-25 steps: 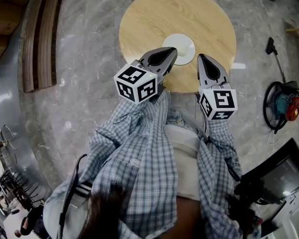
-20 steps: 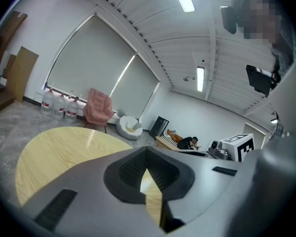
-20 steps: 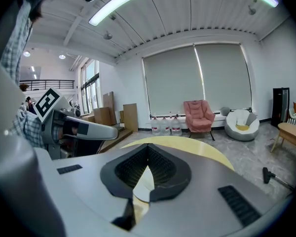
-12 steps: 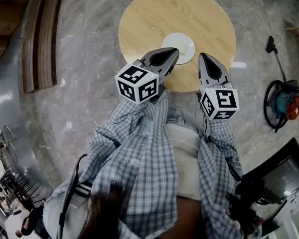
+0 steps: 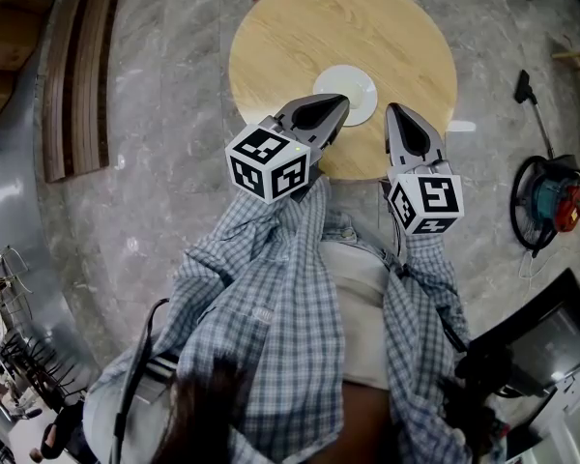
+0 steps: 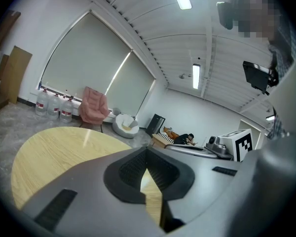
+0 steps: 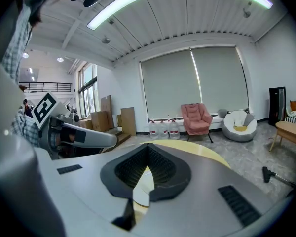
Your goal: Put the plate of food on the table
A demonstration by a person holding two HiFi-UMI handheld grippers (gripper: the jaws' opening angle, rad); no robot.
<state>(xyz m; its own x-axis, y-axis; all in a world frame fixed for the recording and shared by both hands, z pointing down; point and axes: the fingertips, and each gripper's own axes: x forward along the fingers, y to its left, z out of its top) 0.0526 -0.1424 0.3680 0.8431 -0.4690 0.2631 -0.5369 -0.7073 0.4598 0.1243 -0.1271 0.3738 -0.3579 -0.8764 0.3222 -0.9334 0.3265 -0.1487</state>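
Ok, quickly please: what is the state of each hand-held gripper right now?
Left hand-held gripper: closed, holding nothing.
Right hand-held gripper: closed, holding nothing.

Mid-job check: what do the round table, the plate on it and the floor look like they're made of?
The table looks like light wood or wood-look laminate, matte, with grain lines running across it. The plate is plain white and smooth, probably ceramic, possibly melamine. The floor looks like grey veined stone or tile, polished, since it reflects the lights.
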